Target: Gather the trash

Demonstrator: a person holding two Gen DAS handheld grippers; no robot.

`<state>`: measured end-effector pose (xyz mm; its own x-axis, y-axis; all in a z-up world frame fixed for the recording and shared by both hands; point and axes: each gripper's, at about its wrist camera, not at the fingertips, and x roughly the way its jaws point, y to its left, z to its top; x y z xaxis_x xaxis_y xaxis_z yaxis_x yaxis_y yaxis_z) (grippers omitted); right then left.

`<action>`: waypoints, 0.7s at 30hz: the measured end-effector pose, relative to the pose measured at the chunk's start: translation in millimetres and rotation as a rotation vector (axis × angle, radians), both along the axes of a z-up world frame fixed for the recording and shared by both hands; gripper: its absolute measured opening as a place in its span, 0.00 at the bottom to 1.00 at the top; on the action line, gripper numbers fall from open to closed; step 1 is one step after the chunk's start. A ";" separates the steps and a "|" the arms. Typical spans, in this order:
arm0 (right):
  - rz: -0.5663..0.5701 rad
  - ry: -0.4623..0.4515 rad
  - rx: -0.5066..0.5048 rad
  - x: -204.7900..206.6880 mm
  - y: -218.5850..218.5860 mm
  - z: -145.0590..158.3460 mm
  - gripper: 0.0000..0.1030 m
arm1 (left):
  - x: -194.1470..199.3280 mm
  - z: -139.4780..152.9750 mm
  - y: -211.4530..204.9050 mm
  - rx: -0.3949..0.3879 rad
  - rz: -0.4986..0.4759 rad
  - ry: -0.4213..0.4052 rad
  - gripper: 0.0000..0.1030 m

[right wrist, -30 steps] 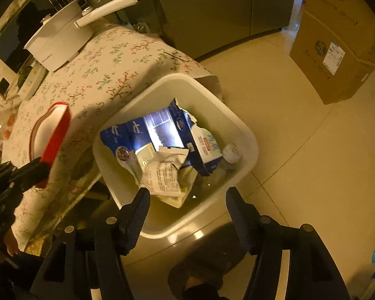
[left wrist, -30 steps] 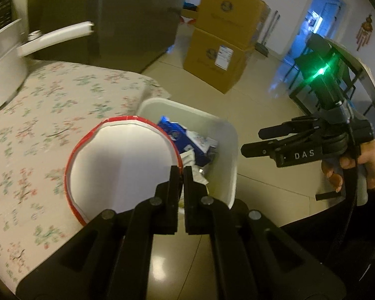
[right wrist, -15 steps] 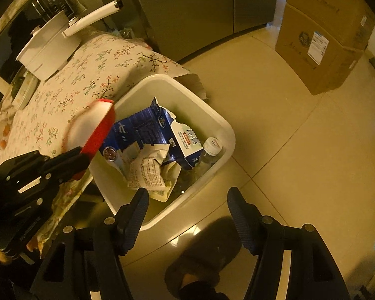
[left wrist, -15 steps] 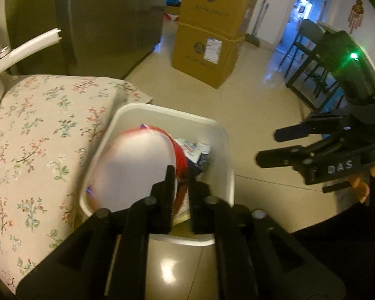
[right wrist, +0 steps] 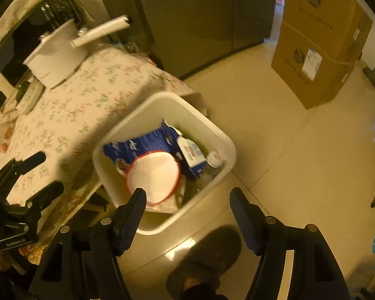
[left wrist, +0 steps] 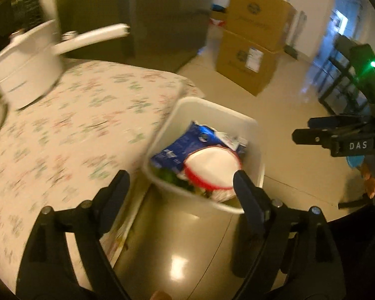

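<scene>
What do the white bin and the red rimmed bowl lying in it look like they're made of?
Bin: probably plastic, with smooth, matte white walls and rounded, moulded corners.
Red-rimmed bowl: likely disposable paper or thin foam, with a flat white inside without shine and a thin red edge; blur leaves it open.

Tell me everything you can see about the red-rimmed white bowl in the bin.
The red-rimmed bowl is round, white inside with a thin red edge, seemingly disposable paper or plastic. It lies tilted, mouth up, inside the white bin, resting on the blue carton and crumpled trash. No gripper touches it.
</scene>
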<state>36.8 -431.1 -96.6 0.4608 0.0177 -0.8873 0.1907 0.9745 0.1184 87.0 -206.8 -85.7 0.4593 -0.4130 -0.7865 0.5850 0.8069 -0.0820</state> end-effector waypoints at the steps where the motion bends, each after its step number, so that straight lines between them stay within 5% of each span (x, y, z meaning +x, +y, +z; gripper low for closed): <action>1: 0.005 -0.022 -0.008 -3.5 5.9 6.3 0.74 | -5.4 6.3 12.4 -0.010 0.038 -0.007 0.87; 3: 0.022 -0.067 -0.027 -10.8 19.0 19.0 0.79 | -14.1 14.6 31.8 -0.016 0.102 -0.016 0.99; 9: 0.101 -0.223 -0.107 -37.5 70.6 55.3 0.84 | -48.4 33.0 94.3 0.003 0.309 -0.033 0.99; 16: 0.189 -0.425 -0.198 -73.5 138.0 82.3 0.90 | -89.0 62.6 136.8 0.009 0.490 -0.222 0.99; 21: 0.201 -0.477 -0.206 -77.1 162.2 83.7 0.91 | -103.3 67.3 162.2 0.010 0.585 -0.295 0.99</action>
